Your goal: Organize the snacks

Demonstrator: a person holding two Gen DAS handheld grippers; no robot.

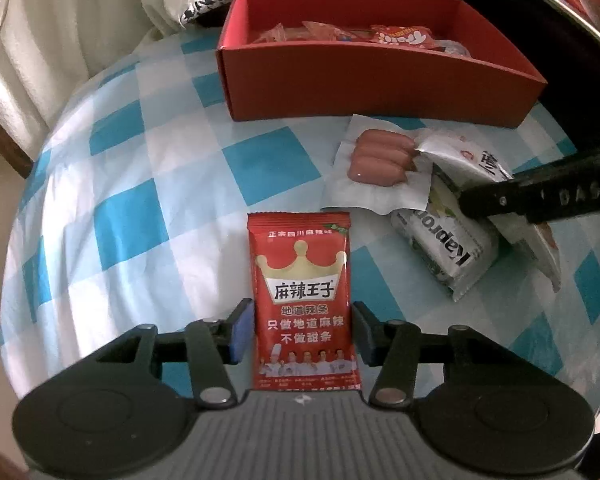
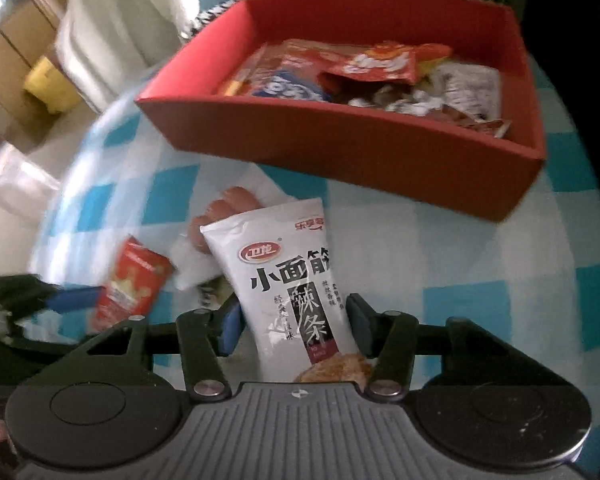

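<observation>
Left tool [image 1: 302, 330] straddles red foil spicy-strip packet with gold crown [image 1: 302, 292]; blue pads [image 1: 238, 334] stand just off packet's edges, not pressing. Packet lies flat on blue-and-white checked counter [image 1: 140, 208].

Right tool [image 2: 292, 326] pinches white plastic spicy-strip pouch with black characters [image 2: 284, 292], pads against both sides, pouch tilted up off counter.

Clear vacuum pack of pink sausages [image 1: 380, 160] beside grey-white wafer pack [image 1: 448, 248].

Open red cardboard box [image 2: 352, 152], at counter's far edge, holds mixed snack packets.
</observation>
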